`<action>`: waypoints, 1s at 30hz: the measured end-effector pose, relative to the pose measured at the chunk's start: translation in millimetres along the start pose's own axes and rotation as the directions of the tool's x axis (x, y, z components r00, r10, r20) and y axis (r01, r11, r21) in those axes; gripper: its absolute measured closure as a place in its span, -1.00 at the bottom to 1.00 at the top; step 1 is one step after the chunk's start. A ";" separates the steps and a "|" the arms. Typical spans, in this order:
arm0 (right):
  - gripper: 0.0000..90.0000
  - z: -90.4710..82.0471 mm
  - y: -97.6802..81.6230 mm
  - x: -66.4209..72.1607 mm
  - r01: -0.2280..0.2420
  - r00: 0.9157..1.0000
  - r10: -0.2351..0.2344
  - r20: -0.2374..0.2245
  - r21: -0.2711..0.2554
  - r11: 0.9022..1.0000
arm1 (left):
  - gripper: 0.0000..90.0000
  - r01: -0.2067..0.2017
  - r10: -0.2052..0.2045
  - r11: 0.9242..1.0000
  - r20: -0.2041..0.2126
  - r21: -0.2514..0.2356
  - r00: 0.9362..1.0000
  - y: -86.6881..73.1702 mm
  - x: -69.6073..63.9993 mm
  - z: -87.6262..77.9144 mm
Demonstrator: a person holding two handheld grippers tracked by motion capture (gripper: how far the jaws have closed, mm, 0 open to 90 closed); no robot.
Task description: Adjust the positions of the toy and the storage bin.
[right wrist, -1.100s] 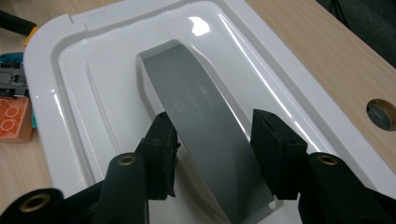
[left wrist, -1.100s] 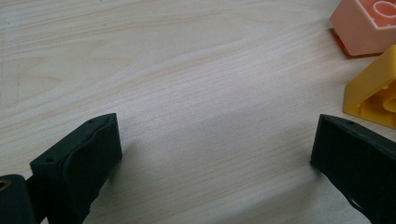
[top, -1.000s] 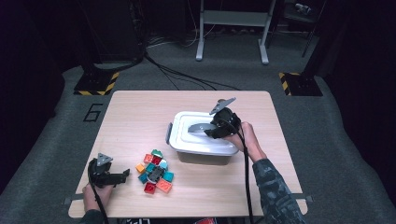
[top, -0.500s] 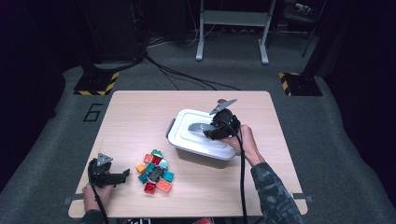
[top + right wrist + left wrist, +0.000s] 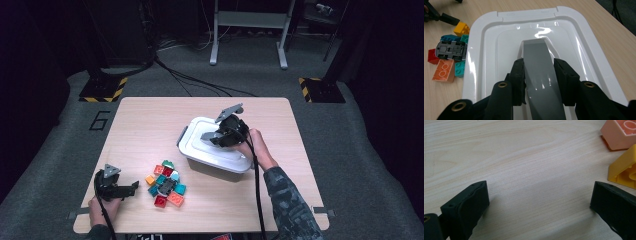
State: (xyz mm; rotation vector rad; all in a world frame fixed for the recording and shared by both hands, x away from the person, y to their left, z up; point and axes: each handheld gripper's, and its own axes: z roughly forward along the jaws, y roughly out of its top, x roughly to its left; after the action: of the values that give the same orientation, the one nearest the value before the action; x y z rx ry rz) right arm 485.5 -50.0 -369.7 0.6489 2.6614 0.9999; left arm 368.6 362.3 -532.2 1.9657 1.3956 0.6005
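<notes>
A white lidded box stands right of centre on the wooden table. Its lid has a grey handle along the middle. My right gripper has just been closing, and its pads now press on both sides of that handle. From above, the right gripper sits on top of the lid. My left gripper rests low at the table's near left, open, with only bare wood between its jaws. A yellow brick lies just beyond its right jaw.
A pile of coloured bricks with a small grey toy car lies left of the box. A pale orange brick lies beyond the yellow one. Dark floor, cables and stands surround the table.
The right gripper's jaws have come together onto the lid's handle. The box has twisted slightly and its near edge sits a little lower in the picture. The left gripper has not moved.
</notes>
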 end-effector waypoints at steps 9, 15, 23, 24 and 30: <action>0.43 2.4 2.2 10.2 -0.044 0.998 0.044 0.047 -0.001 0.999 | -0.96 0.000 0.000 1.000 0.003 -0.001 1.000 0.0 0.0 0.1; 0.45 6.6 7.7 20.6 -0.095 0.991 0.095 0.094 -0.002 0.995 | -0.95 0.000 0.000 1.000 0.002 -0.001 1.000 0.0 -0.1 0.0; 0.47 16.2 18.4 27.5 -0.183 0.972 0.181 0.149 -0.006 0.983 | -0.95 -0.002 0.002 1.000 0.001 0.003 1.000 0.2 -0.1 -0.3; 0.47 16.6 18.9 27.4 -0.179 0.973 0.177 0.148 -0.002 0.984 | -0.95 -0.001 0.001 1.000 0.001 0.000 1.000 0.1 -0.2 -0.2; 0.47 21.0 25.0 30.6 -0.215 0.961 0.211 0.179 0.004 0.976 | -0.95 -0.003 0.002 1.000 0.001 0.004 1.000 0.3 0.0 -0.4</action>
State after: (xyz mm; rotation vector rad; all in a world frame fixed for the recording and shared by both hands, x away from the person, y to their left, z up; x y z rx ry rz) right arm 474.2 -6.7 -370.3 0.9992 2.4895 0.9152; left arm 368.6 362.3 -531.8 1.9707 1.3946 0.5980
